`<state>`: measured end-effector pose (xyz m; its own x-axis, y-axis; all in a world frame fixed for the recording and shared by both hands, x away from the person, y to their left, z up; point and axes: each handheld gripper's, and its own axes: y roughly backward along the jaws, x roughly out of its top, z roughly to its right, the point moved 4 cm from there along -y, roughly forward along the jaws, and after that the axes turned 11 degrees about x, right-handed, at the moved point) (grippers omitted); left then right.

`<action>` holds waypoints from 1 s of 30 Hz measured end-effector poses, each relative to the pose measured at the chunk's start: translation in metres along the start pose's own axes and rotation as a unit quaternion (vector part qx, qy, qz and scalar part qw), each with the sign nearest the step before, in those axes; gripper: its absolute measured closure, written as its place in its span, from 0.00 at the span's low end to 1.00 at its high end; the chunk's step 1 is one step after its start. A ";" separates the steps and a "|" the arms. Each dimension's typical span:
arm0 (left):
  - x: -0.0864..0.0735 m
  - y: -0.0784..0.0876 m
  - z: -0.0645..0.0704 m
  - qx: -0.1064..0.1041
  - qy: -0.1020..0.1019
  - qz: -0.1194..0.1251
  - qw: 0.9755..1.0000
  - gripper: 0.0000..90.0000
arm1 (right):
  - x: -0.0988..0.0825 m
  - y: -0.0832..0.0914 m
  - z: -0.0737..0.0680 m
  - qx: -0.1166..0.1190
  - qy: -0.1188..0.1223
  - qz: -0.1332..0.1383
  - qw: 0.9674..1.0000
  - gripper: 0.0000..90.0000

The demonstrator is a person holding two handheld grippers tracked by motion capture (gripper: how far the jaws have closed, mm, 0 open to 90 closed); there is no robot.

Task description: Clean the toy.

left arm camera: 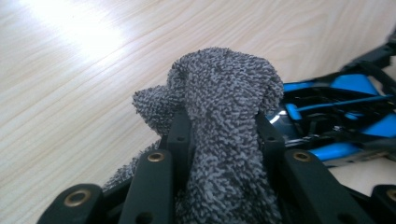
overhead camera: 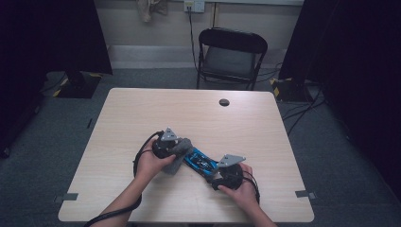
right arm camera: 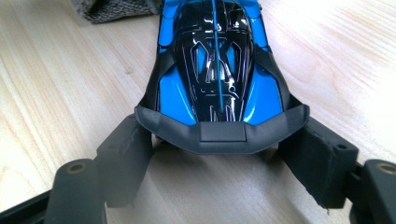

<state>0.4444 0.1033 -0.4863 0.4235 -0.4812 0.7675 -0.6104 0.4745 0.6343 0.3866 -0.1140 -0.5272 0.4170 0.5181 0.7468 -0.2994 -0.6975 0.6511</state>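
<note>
A blue toy car (right arm camera: pixel 212 65) is clamped at its rear by the right gripper (right arm camera: pixel 219 154); a grey cloth (left arm camera: pixel 224 121), pinched in the left gripper (left arm camera: pixel 224 140), should be wiped gently along it.

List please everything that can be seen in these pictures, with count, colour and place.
toy car: 1, blue and black, on the table near its front edge, its spoiler end between the right gripper's jaws
cloth: 1, grey terry, bunched in the left gripper's jaws, beside the car's far end
table: 1, light wood, centre of the room
cable hole: 1, dark, in the table top near its far edge
folding chair: 1, black, behind the table
wall socket: 1, white, on the far wall, with a cable hanging down
left gripper: 1, black, shut on the cloth
right gripper: 1, black, jaws against the car's rear sides
hands: 2, each holding one gripper
</note>
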 end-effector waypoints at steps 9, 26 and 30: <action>0.003 0.019 0.020 -0.031 -0.016 0.018 0.999 0.74 | 0.000 0.000 0.002 0.006 0.006 -0.004 1.000 0.27; -0.010 0.035 0.047 -0.065 -0.045 0.017 0.997 0.74 | 0.025 0.030 0.005 0.011 -0.003 0.005 1.000 0.20; -0.016 0.032 0.062 -0.083 -0.058 0.010 0.995 0.74 | 0.036 0.042 0.020 0.018 -0.048 0.037 0.998 0.23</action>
<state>0.3760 0.0804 -0.4840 0.3265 -0.5478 0.7703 -0.4955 0.5947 0.6330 0.4060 -0.1348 -0.4756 0.4752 0.4170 0.7748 -0.3025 -0.7495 0.5889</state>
